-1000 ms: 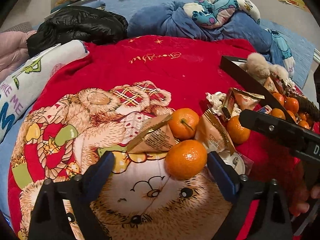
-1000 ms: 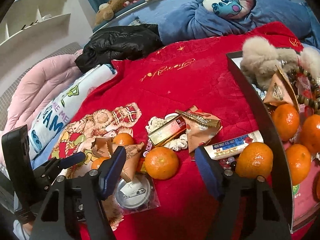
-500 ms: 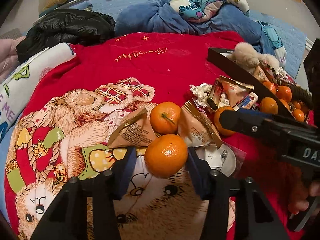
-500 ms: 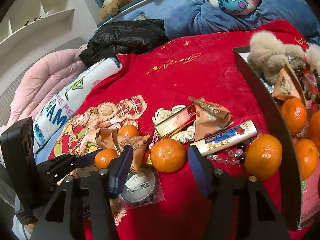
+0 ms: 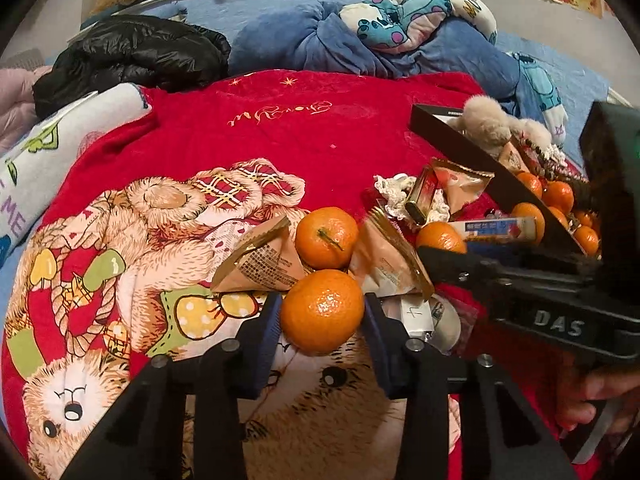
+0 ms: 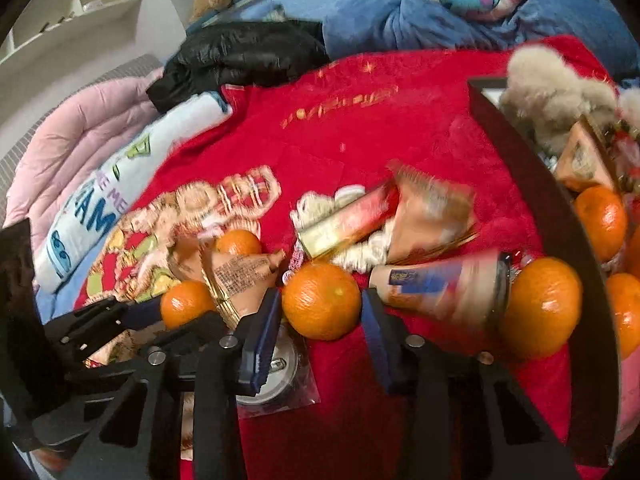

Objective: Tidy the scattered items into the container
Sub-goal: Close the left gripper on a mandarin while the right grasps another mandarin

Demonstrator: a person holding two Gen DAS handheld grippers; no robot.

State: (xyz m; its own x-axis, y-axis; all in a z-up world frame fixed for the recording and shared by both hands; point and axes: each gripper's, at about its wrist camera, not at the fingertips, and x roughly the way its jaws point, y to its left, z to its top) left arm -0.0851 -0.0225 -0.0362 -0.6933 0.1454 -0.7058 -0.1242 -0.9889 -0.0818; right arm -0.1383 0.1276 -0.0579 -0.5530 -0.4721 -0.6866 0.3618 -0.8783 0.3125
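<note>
My left gripper (image 5: 322, 310) is closing on a tangerine (image 5: 322, 312) lying on the red bear blanket (image 5: 280, 128); both blue pads touch its sides. The right gripper (image 6: 322, 306) is closing on another tangerine (image 6: 321, 300), pads against it. Each gripper shows in the other's view: the left gripper (image 6: 132, 312) at its tangerine (image 6: 186, 304), the right one's finger (image 5: 460, 268) below its tangerine (image 5: 440, 238). The black box (image 6: 540, 200) on the right holds several tangerines, a plush toy (image 6: 552, 96) and a snack packet.
Loose around the fruit lie a third tangerine (image 5: 327, 237), brown snack packets (image 5: 260, 266), a tube (image 6: 444, 284), a gold-red box (image 6: 344, 222), white lace and a bagged round tin (image 6: 276, 364). A black jacket (image 5: 132, 54) and blue bedding (image 5: 360, 48) lie behind.
Both grippers' jaws have narrowed from wide apart until their pads meet a tangerine each. The hands have barely shifted.
</note>
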